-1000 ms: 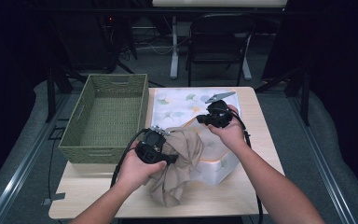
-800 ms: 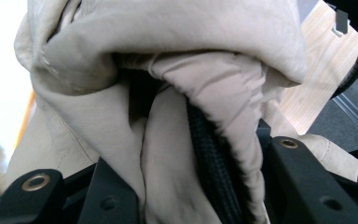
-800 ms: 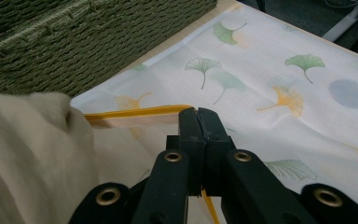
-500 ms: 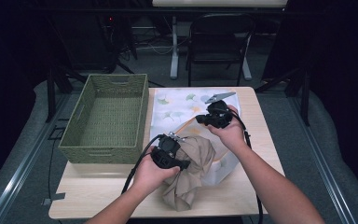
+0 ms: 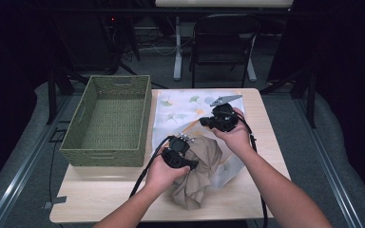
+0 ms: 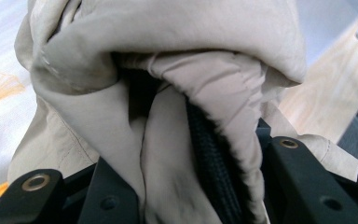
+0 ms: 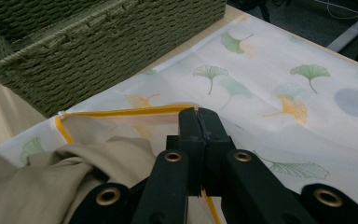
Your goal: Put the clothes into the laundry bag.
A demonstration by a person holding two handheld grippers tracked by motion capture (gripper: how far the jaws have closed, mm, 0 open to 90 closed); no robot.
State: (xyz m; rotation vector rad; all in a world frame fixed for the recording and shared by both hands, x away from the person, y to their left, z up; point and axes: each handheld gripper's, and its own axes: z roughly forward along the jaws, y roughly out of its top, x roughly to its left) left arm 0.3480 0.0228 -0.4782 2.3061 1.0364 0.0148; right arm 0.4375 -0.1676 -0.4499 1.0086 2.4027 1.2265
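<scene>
left hand-held gripper (image 5: 183, 148) is clamped on a bunch of tan garment (image 5: 200, 175); in the left gripper view the folded cloth (image 6: 168, 102), with a dark zipper or seam running through it, is wedged between the two black jaws. right hand-held gripper (image 5: 208, 121) has its jaws pressed fully together, and in the right gripper view they pinch the yellow-trimmed edge of the leaf-print bag (image 7: 279, 93) at its mouth, holding that lip up off the desk (image 5: 109, 199).

the relation that matters is garment to bag mouth. the garment lies bunched on the near part of the bag (image 5: 180, 109), between the two hands, with most of its bulk hanging toward the person and over the bag's near end. the bag's long axis runs away from the person toward the far edge of the desk, and its yellow-edged opening (image 7: 121, 112) sits just beyond the garment, right beside the right hand-held gripper. so from the left hand-held gripper the opening lies forward and slightly to the right, very near. the left hand is the one carrying the cloth; the right is the nearer one to the mouth and seems to serve as the holder.

my reading is that the cloth has to be pushed forward along the bag's length into the opening. the green woven basket (image 5: 109, 118) stands to the left, apart from the cloth.
</scene>
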